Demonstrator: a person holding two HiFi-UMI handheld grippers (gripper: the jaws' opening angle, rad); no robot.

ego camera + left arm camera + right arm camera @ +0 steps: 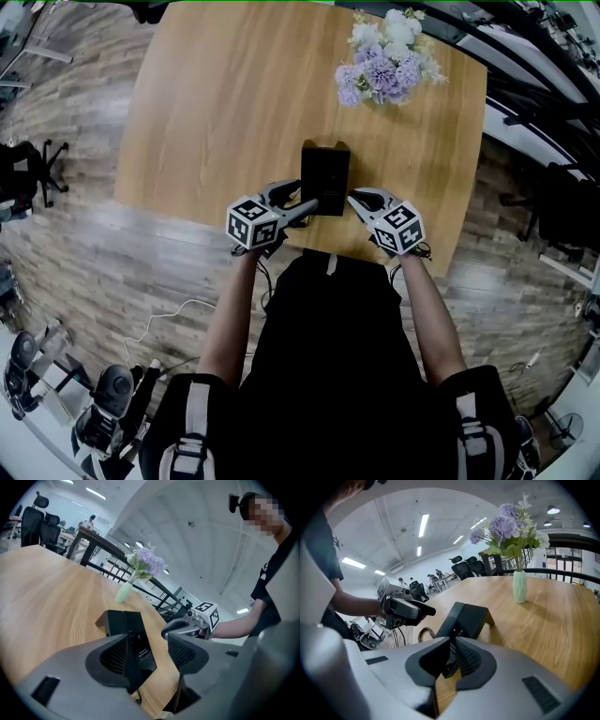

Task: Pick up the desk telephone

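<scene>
Overhead, in the head view, the desk telephone is seen lying on the wooden worktop, close to the near edge. It is flanked by the left gripper and the right gripper, whose tips are brought up to its near corners. A bunch of purple and white flowers is set farther back on the worktop, well apart from the telephone.

Next, in the left gripper view, the left gripper is shown with its jaws held apart. The near end of the telephone is framed in the gap, nearer the left-hand jaw, and is not pressed by either pad. The right gripper is seen just beside the telephone's far side, and a pale green vase stands beyond.

Lastly, in the right gripper view, the right gripper is shown with its jaws brought together and nothing clamped. The telephone lies just past them, with the left gripper beyond it.
</scene>
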